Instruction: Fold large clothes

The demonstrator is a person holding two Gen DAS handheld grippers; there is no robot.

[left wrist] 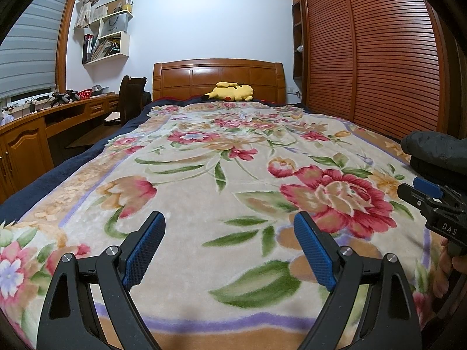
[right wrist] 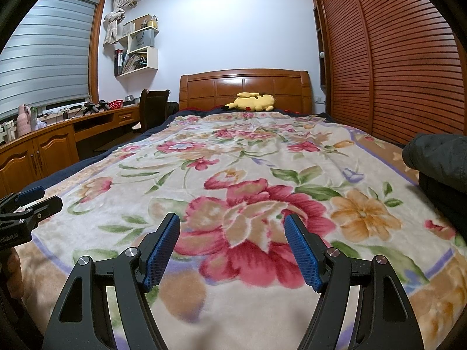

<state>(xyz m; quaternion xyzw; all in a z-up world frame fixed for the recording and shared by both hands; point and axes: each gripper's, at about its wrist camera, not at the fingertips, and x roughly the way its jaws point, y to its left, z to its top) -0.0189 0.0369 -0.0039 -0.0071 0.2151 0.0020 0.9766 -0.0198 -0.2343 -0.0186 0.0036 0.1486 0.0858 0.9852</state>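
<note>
A dark, padded garment (left wrist: 435, 151) lies bunched at the right edge of the bed, and it shows again (right wrist: 437, 157) in the right wrist view. My left gripper (left wrist: 230, 221) hovers open over the floral blanket (left wrist: 204, 175), nothing between its blue pads. My right gripper (right wrist: 232, 223) is open too, above a big red flower on the blanket (right wrist: 248, 175). Each gripper appears in the other's view: the right one (left wrist: 423, 189) at the right edge, the left one (right wrist: 32, 201) at the left edge. Both sit left of the garment, apart from it.
A yellow plush toy (left wrist: 230, 92) lies by the wooden headboard (left wrist: 219, 75). A slatted wardrobe (left wrist: 379, 52) runs along the right side. On the left stand a wooden desk (left wrist: 58, 116), a chair (left wrist: 131, 96) and wall shelves (left wrist: 108, 35).
</note>
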